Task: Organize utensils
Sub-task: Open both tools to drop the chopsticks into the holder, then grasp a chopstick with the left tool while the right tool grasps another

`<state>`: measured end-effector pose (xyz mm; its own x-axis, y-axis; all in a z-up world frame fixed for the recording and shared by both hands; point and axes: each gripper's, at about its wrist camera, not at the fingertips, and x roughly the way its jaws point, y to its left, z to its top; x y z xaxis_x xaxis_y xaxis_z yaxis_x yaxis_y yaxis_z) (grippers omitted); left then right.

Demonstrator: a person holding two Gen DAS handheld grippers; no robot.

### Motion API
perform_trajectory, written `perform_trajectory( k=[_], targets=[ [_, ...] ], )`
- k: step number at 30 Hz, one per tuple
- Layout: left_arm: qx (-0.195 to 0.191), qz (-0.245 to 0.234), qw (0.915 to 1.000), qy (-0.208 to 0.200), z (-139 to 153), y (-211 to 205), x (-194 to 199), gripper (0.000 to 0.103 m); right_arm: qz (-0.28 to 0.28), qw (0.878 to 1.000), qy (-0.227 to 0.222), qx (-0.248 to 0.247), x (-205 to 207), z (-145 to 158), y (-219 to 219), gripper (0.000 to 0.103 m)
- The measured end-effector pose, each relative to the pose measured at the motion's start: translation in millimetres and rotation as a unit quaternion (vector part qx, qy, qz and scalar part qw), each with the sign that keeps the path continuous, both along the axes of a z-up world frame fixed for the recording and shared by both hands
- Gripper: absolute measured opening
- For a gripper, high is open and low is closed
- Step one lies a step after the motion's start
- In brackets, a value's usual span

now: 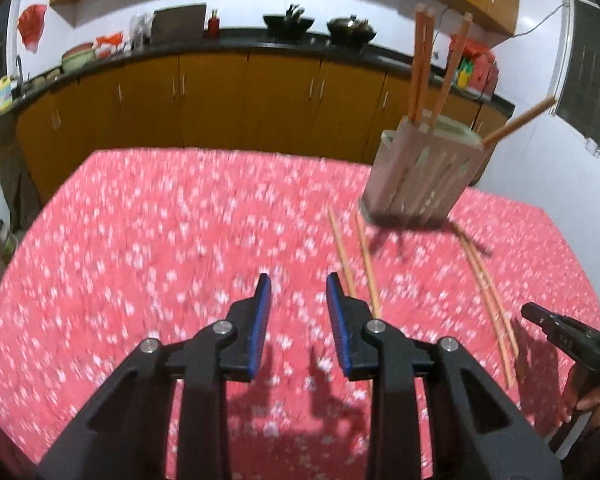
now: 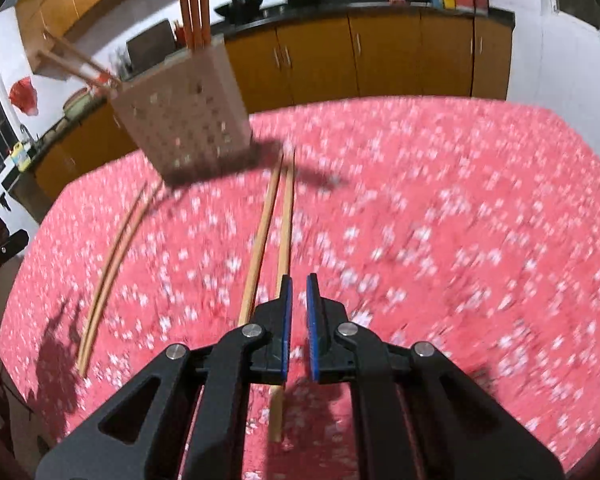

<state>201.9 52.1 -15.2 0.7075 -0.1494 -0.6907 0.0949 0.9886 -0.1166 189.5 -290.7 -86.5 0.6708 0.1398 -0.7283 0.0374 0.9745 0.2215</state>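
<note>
a table covered with a red cloth flecked with small white flowers fills both views. toward its far side stands the landmark, a tall pale beige plastic utensil holder with slotted and perforated walls. several long tan wooden chopsticks already stand upright in it.

four more chopsticks lie flat on the cloth, running from the foot of the holder toward the camera. one loose pair lies on the holder's left as the left wrist view shows it. the other pair lies on the holder's other side.

the left gripper hangs above the cloth beside the near ends of the first pair. its jaws stand a little apart, with nothing between them. the right gripper sits over the near ends of the second pair. its jaws are closed to a thin slit and hold nothing.

the step appears to be reaching down for a chopstick. to do it well, the right jaws likely need to open first. each gripper should straddle one stick near its close end, then lift it tip-down toward the holder without bumping the holder's wall.
</note>
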Motion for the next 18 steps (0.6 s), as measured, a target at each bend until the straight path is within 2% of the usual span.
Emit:
perform_trajectory(
  k=[4, 9, 13, 16, 18],
  targets=[
    [-0.005, -0.002, 0.9998, 0.017, -15.7, 1.2, -2.3, 0.029, 0.009, 1.000, 0.005, -0.011, 1.8, -5.5, 13.0, 0.008],
    [-0.007, -0.006, 0.9995, 0.030, -23.3, -6.9, 1.1, 0.030, 0.011, 1.000, 0.007, -0.022, 4.6, -7.6, 16.9, 0.018],
    [-0.007, -0.011, 0.9992, 0.038, -28.7, -14.6, 2.9, 0.030, 0.011, 1.000, 0.009, -0.028, 4.8, -11.6, 16.7, 0.019],
    [-0.010, -0.017, 0.9988, 0.045, -33.5, -18.8, 4.4, 0.030, 0.012, 0.999, 0.012, -0.046, 5.7, -17.7, 19.1, 0.017],
    [-0.014, -0.022, 0.9984, 0.050, -36.7, -22.1, 5.1, 0.030, 0.007, 0.998, 0.012, -0.060, 6.9, -19.9, 18.4, 0.008]
  ],
)
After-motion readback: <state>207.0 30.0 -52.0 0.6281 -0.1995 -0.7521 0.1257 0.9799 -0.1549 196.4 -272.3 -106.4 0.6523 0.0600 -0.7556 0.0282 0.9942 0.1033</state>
